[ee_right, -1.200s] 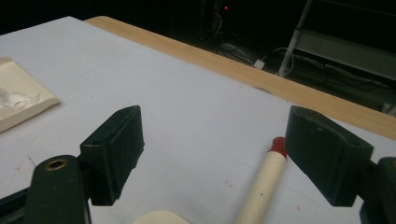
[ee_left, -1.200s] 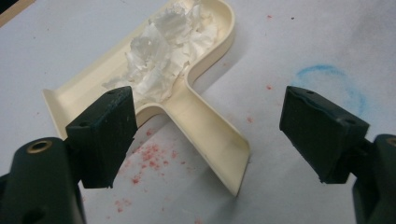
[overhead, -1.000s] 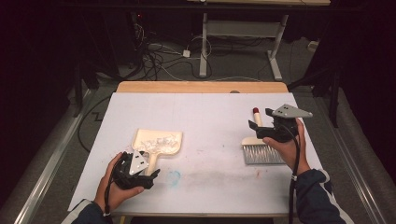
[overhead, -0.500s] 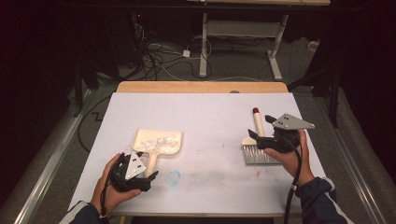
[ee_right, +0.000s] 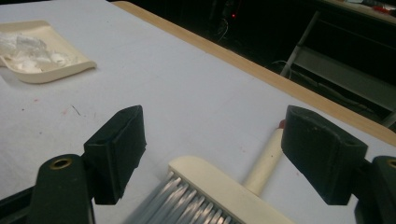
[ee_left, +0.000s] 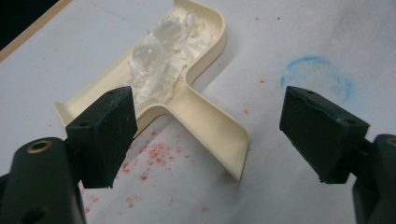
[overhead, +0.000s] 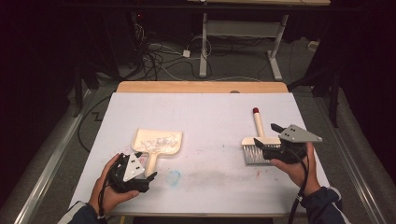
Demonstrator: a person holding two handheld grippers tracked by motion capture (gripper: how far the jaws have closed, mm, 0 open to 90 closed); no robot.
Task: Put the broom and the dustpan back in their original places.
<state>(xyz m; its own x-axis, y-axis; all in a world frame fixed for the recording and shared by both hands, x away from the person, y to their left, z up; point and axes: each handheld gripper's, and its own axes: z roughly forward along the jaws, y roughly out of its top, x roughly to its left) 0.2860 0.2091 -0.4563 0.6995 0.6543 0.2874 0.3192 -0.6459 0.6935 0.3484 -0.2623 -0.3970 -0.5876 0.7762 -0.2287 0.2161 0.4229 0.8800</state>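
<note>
We treat the dustpan (overhead: 158, 142) as a light, rigid plastic part: it lies flat on the left near area of the table (overhead: 205, 112), its tray holding a loose heap of white scraps (ee_left: 161, 51) that will spill if we tilt it. We judge the flat handle, which points toward the near edge, to be the correct hold; it is smooth, so the jaws should close squarely across its width and keep the pan level. The brush (overhead: 256, 142) lies on the right side, bristles near and red-tipped handle far; its block is stiff, its bristles soft, and we would take it by the block or the handle. The left gripper (ee_left: 215, 135) stands wide open and empty, its jaws straddling the end of the dustpan handle without touching it. The right gripper (ee_right: 215, 154) is likewise wide open and empty, just behind the brush block. Compared with the frame one second earlier, the right gripper has drawn nearer and lower, off the brush, and the left gripper has shifted slightly back from the dustpan; the dustpan and brush have not visibly moved.
</note>
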